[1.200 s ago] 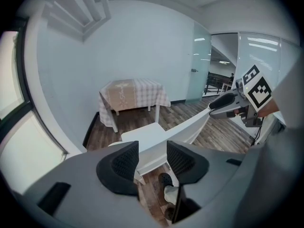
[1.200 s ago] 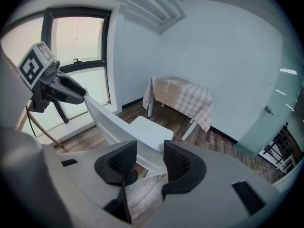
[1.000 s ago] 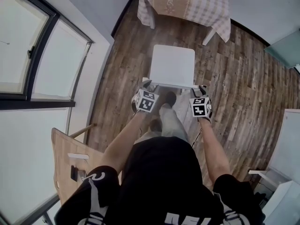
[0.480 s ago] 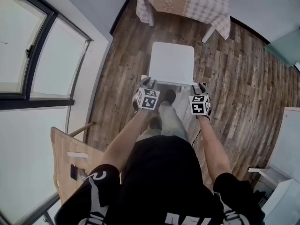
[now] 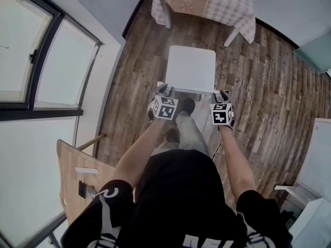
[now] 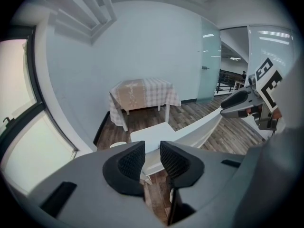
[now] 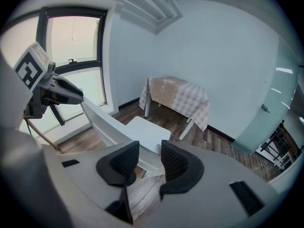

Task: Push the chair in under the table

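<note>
A plain room with a wood floor and big windows

Dark wood-plank floor [image 5: 269, 87] ran up to pale blue-grey walls [image 6: 142, 42] edged with a black skirting [image 5: 135, 17]. A large dark-framed window [image 5: 31, 50] filled one side and let in bright, flat daylight. A light wooden board [image 5: 70, 164] stood just beside the window, and white furniture [image 5: 318, 159] lined the opposite side. A frosted glass panel [image 6: 210, 61] closed off the far corner.

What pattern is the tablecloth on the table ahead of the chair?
The tablecloth has beige-and-white checks with a plain tan centre band; clearest in the head view.
</note>
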Motion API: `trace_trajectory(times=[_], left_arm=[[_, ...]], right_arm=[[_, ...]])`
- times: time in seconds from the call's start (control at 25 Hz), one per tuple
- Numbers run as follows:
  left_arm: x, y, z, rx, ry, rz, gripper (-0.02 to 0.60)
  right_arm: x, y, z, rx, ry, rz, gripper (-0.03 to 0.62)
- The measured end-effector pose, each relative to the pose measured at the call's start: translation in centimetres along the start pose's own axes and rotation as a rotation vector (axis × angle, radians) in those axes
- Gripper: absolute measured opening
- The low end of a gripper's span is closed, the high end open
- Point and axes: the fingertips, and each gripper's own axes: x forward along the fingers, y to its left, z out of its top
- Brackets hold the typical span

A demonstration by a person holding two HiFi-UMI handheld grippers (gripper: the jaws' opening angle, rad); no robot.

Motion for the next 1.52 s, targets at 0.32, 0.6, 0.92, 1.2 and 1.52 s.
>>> trace_trajectory(times=[0.32,0.6,0.92,1.2,1.52], left_arm=[[0.8,0.5,0.8,-0.004,0.021,-0.001,0.115],[1.7,1.0,1.5,0.010,0.025,-0.003,0.114],[2.6,1.4,2.5,0.008,0.022,-0.004,0.114],[3.4,2.1,3.1,0.008,0.039,-0.017,0.114],[4.2,2.5,3.8,0.019,0.021,-0.011,0.112]], right_arm=[[0.7,-0.4,0.8,0.008,-0.011,0.006,0.163],[1.6,-0.9,1.4,0.020,-0.002,0.017,0.163],[2.4,-1.5,2.3,0.031,0.012,0.015,0.163],[3.2,-1.7,3.0,0.028,0.012,0.009,0.163],[3.8,-2.1,3.7,0.039,0.003,0.000,0.163]])
